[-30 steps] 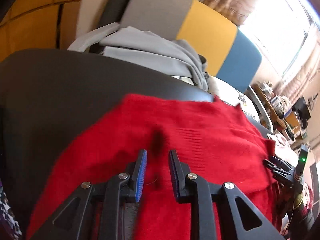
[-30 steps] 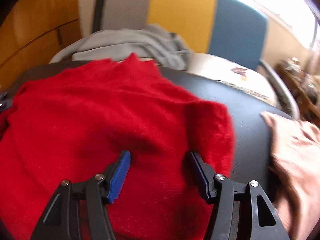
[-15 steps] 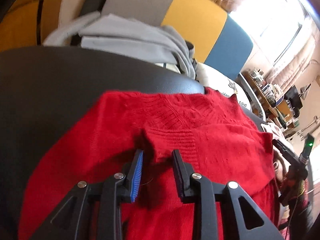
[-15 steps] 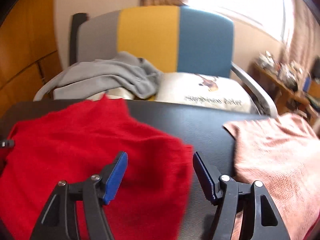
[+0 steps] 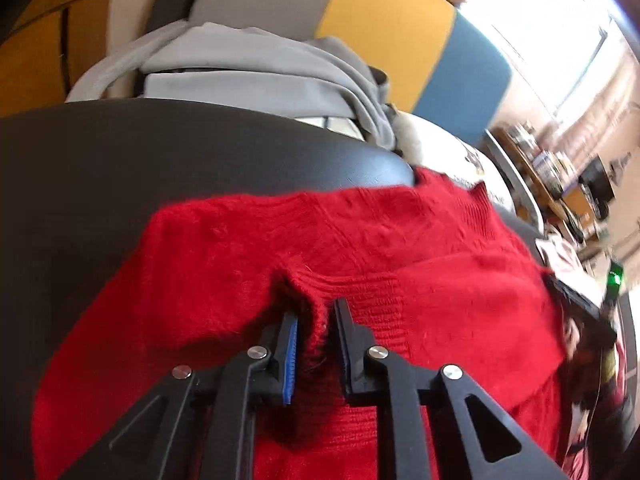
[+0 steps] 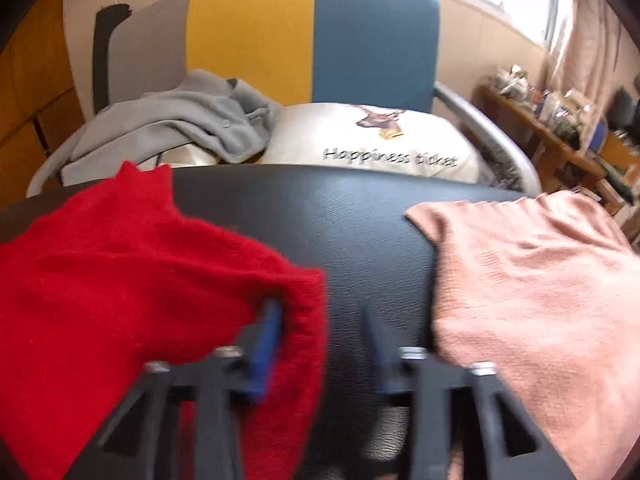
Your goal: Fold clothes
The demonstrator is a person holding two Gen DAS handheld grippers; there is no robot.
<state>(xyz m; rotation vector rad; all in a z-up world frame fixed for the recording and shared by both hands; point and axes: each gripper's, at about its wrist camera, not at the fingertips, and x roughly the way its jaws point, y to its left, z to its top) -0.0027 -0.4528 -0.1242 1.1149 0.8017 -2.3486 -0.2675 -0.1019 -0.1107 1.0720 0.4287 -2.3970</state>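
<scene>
left tool [image 5: 314, 336] pinches red sweater [image 5: 240, 264] on black table [image 5: 160, 152].

Red fuzzy-knit sweater [image 5: 400, 264], ribbed bands at its edges. Black grained tabletop [image 6: 340, 216]. Salmon-pink crinkle-textured garment [image 6: 532, 280]. Pale grey garment [image 6: 180, 120]. Chair back [image 6: 312, 36] in 3 vertical panels: grey, mustard yellow, blue. Cream cushion [image 6: 380, 140] with brown deer-head print and dark lettering. Black gripper fingers [image 5: 352, 344] with blue pads.
</scene>
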